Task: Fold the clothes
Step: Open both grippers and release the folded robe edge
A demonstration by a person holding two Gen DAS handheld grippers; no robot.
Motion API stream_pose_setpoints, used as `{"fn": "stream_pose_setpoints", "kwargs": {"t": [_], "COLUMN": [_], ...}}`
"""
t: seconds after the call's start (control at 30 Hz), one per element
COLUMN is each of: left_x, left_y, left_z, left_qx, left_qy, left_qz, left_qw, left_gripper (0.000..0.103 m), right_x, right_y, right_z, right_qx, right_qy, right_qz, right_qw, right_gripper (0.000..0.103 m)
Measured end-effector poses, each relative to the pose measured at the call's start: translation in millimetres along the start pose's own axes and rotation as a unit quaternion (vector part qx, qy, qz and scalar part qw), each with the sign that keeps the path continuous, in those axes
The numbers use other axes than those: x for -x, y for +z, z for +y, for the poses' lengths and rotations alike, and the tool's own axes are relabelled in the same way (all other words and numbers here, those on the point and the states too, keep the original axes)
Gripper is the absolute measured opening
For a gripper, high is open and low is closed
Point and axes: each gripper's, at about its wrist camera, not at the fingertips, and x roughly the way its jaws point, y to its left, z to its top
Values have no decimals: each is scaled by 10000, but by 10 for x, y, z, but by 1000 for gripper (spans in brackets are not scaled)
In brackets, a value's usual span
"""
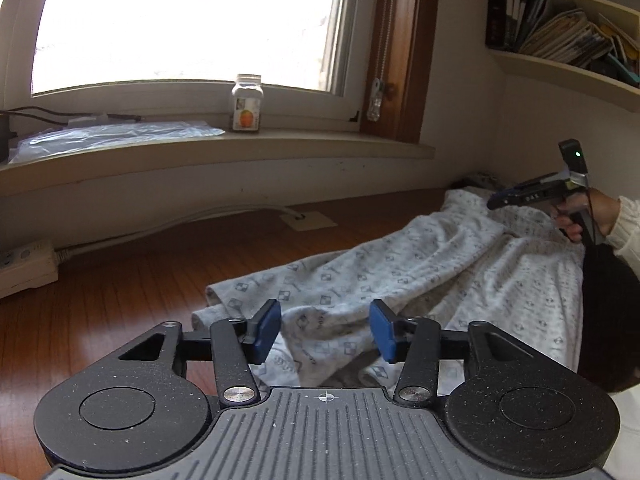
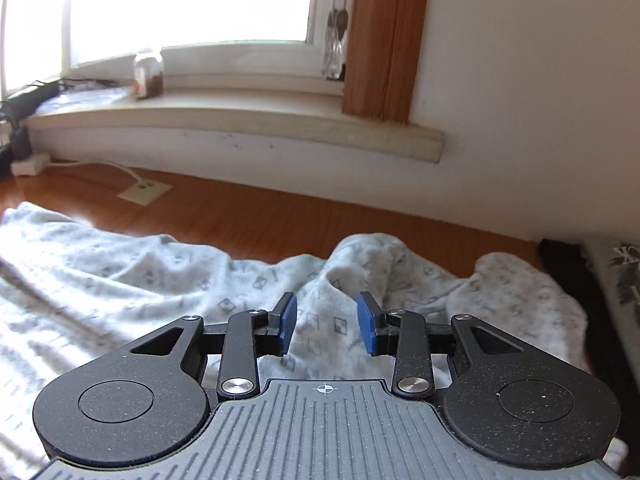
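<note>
A pale fleece garment with a grey square print [image 1: 420, 272] lies crumpled on a brown wooden table [image 1: 140, 280]. My left gripper [image 1: 326, 330] is open, its blue pads just above the garment's near left end. My right gripper [image 2: 327, 326] is open over the garment's [image 2: 160, 272] far right end, near a raised fold. The right gripper also shows in the left wrist view [image 1: 500, 200], held by a hand over the far end of the cloth.
A windowsill [image 1: 200, 148] runs behind the table with a jar [image 1: 247, 104] and a plastic sheet [image 1: 116, 136]. A power strip [image 1: 24, 268] sits at the left. A bookshelf [image 1: 568, 32] hangs at upper right. A dark folded garment [image 2: 600, 288] lies at the right.
</note>
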Motion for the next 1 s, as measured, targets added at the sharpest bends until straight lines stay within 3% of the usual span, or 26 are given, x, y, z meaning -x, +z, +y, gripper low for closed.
{"fn": "stream_pose_setpoints", "kwargs": {"t": [0.07, 0.1, 0.17, 0.5, 0.67, 0.83, 0.9, 1.0], "left_x": [-30, -44, -12, 381, 386, 314, 216, -16], "left_y": [-42, -63, -91, -146, 7, 106, 116, 131], "left_z": [-58, -87, -119, -272, -73, 153, 175, 251], "left_qx": [-78, -117, -158, -295, 113, 604, 591, 557], "left_qy": [34, 52, 87, 79, 103, -167, 44, 365], "left_qz": [79, 118, 186, 518, 290, 126, 223, 471], "left_qw": [9999, 9998, 9997, 9982, 9995, 9980, 9980, 9967], "left_gripper": [41, 21, 1, 3, 7, 9, 27, 32], "right_x": [-115, -152, -222, -344, -342, -338, -339, -339], "right_y": [-15, -21, -36, -276, -289, -289, -288, -290], "right_z": [-11, -26, -58, -177, -222, -183, -182, -195], "right_qx": [-108, -155, -243, -389, -535, -447, -448, -479], "right_qy": [-12, -13, -20, -70, -60, -137, -139, -128], "right_qz": [-24, -39, -69, -80, -85, -96, -94, -94], "right_qw": [9999, 9999, 9997, 9992, 9985, 9989, 9989, 9987], "right_gripper": [35, 35, 36, 42, 48, 48, 48, 49]}}
